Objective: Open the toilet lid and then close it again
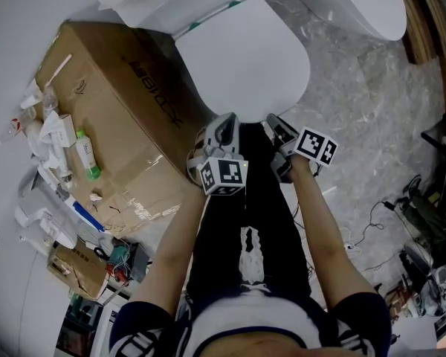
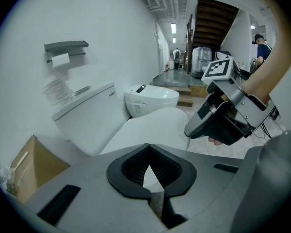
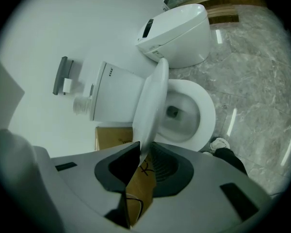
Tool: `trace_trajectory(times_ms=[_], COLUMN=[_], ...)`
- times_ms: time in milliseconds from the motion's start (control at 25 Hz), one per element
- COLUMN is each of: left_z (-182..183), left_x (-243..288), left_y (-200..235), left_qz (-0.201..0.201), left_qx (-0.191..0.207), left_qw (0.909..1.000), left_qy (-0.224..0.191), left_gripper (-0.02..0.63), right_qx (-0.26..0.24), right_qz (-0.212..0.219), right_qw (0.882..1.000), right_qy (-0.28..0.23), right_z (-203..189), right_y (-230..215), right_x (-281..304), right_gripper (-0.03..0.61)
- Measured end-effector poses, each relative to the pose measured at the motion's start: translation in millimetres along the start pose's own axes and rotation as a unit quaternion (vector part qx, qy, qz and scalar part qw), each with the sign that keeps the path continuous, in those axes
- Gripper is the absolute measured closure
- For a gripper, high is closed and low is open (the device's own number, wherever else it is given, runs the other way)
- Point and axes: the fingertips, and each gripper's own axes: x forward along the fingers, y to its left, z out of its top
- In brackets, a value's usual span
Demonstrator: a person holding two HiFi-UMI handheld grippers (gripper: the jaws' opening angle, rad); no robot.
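**Right gripper (image 3: 144,148) clamped on the toilet lid; left gripper (image 2: 148,147) closed on nothing**
The right fingers pinch the thin rim of the toilet lid (image 3: 153,98), a smooth, glossy white oval that stands tilted up beyond them. The open bowl (image 3: 206,115) lies just to their right. Behind them sits a brown cardboard box (image 3: 111,134) whose dark print is unreadable. The left gripper's ribbed black tips meet, with white lid showing through the gap beneath.

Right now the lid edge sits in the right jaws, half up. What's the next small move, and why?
Probably ease the right gripper down a little, so the toilet lid swings toward the seat. The lid's edge is clamped in its jaws and the lid stands part-raised above the seat. The left gripper is shut and looks empty, so the right one alone carries the lid.
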Motion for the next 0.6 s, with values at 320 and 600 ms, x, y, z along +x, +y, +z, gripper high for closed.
trace_trajectory(times_ms=[320,600], left_z=[-6.1,-11.5], left_x=[2.6,7.3], left_y=[-1.6,0.5], left_qz=[-0.009,-0.005], left_qx=[-0.012,-0.020], left_qw=[0.9999,0.9997], left_qy=[0.007,0.010], left_gripper=[0.606,0.606], right_qx=[0.005,0.017], right_qz=[-0.034,-0.071], right_qw=[0.999,0.996], right_qy=[0.021,0.044], right_z=[-8.1,-16.0], right_y=[-30.7,-64.4], right_x=[8.0,19.8], right_gripper=[0.531,0.528])
